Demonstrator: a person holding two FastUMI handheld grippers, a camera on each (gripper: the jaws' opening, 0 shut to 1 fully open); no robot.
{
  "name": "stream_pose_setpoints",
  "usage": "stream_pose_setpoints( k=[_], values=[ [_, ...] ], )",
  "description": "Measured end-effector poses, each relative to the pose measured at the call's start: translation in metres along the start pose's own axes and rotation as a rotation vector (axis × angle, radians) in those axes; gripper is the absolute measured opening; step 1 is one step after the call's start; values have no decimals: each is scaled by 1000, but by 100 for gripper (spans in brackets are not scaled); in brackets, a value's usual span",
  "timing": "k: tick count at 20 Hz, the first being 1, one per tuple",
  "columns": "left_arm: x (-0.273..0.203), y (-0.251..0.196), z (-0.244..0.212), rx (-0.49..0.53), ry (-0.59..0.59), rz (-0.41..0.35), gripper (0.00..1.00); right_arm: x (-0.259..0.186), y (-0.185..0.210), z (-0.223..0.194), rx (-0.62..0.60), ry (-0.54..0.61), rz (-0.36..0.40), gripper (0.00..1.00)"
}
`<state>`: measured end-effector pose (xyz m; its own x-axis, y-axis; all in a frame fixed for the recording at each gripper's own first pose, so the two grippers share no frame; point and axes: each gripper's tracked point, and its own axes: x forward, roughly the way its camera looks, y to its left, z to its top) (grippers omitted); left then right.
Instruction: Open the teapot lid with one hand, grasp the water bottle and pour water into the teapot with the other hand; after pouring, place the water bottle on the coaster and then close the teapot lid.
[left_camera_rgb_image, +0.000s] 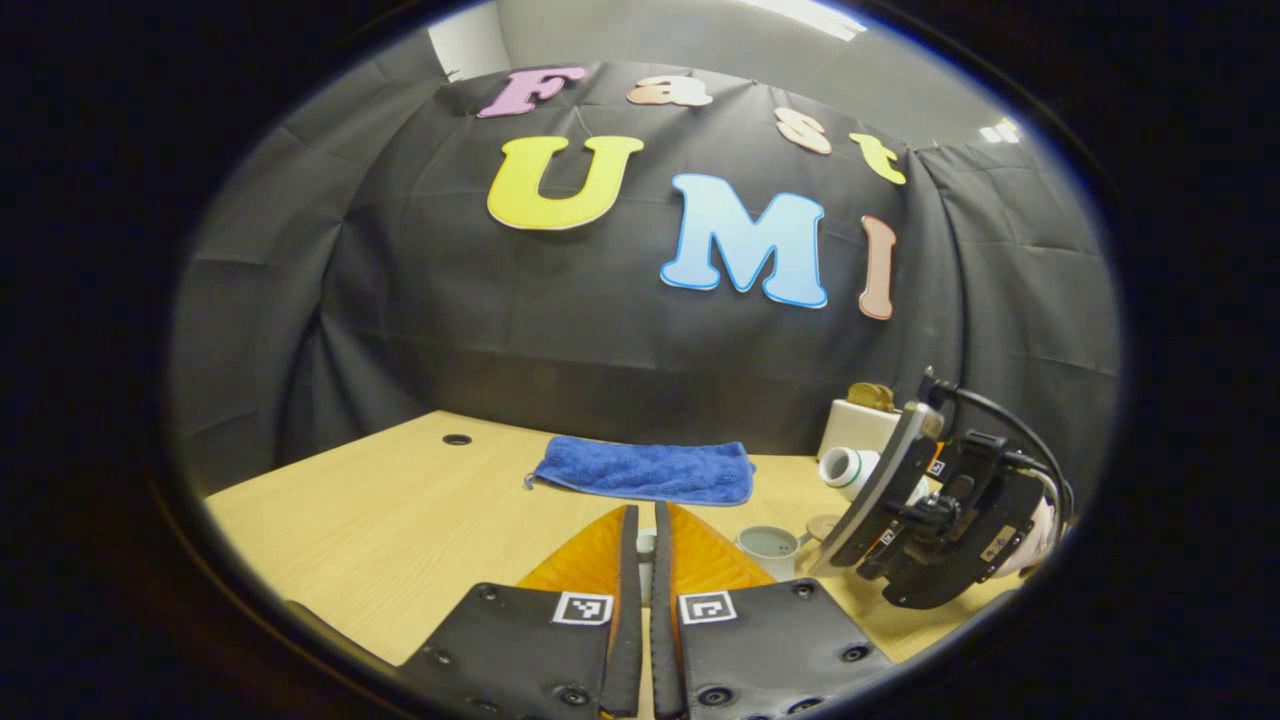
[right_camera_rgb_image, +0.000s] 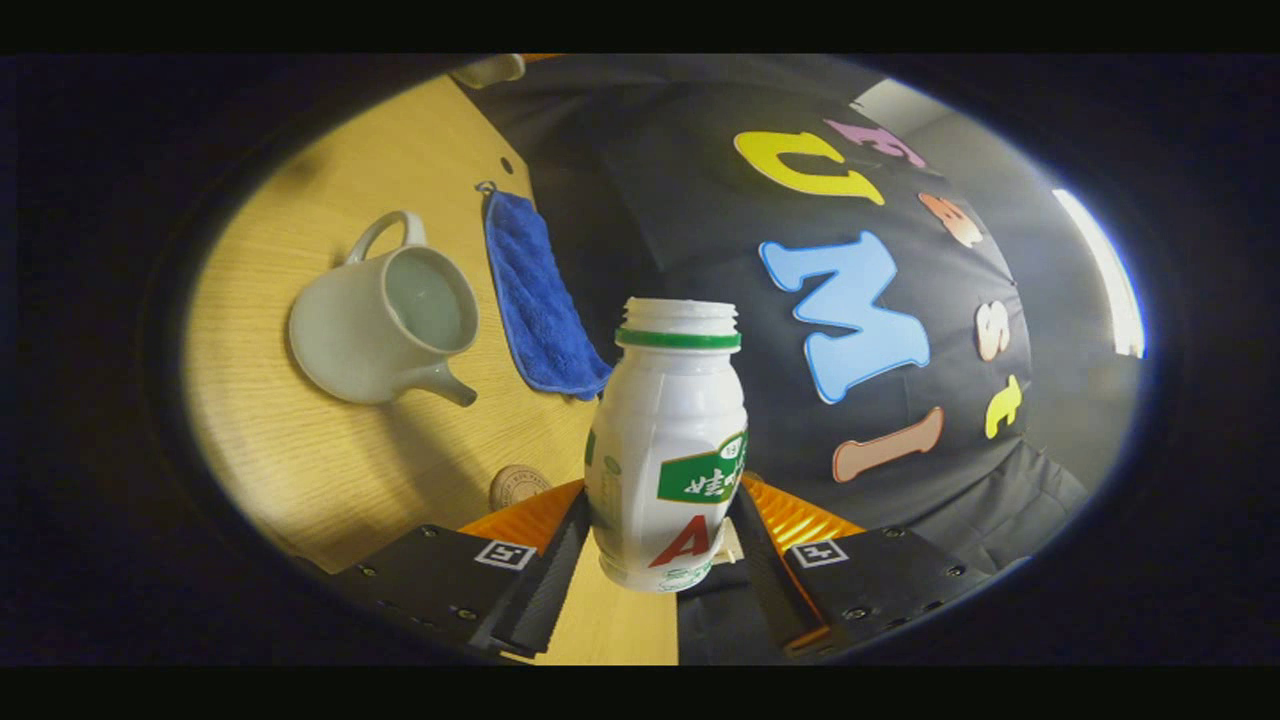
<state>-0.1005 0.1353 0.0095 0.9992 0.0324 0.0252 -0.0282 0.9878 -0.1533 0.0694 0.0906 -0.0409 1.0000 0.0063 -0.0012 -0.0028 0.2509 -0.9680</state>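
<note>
A: Where is the bottle?

B: The white plastic water bottle with a green neck ring and no cap (right_camera_rgb_image: 668, 450) sits between both fingers of the right tool (right_camera_rgb_image: 665, 560), which are clamped on its lower body. In the left gripper view that tool (left_camera_rgb_image: 880, 500) is tipped over, with the bottle's open mouth (left_camera_rgb_image: 845, 467) pointing sideways above the table.

A: And the teapot?

B: The pale grey-green ceramic teapot with a loop handle and short spout (right_camera_rgb_image: 385, 325) stands open on the light wooden table (right_camera_rgb_image: 300, 450), liquid visible inside. A small round wooden coaster (right_camera_rgb_image: 519, 486) lies near it, and a folded blue towel (right_camera_rgb_image: 535, 295) lies just past it by the wall.

A: The left tool?

B: The left tool (left_camera_rgb_image: 645, 545) has its fingers almost together, with a small pale thing pinched between the tips; I cannot tell whether it is the lid.
</note>
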Motion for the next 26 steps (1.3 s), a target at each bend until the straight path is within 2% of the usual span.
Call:
stream_pose_setpoints(
  k=[8, 9, 10, 12, 26],
  values=[
    [2, 2, -2, 2, 6, 1, 10, 3, -8, 12, -186, -65, -30, 77],
    [1, 3, 0, 2, 7, 2, 14, 2, -8, 13, -207, -73, -33, 77],
    [0, 4, -1, 2, 7, 3, 10, 4, -9, 14, -226, -80, -35, 77],
    [1, 4, -3, 1, 9, 5, 10, 4, -11, 16, -264, -91, -44, 77],
    [3, 6, -6, 7, 21, 8, 10, 4, -35, 29, -437, -155, -103, 77]
  ],
)
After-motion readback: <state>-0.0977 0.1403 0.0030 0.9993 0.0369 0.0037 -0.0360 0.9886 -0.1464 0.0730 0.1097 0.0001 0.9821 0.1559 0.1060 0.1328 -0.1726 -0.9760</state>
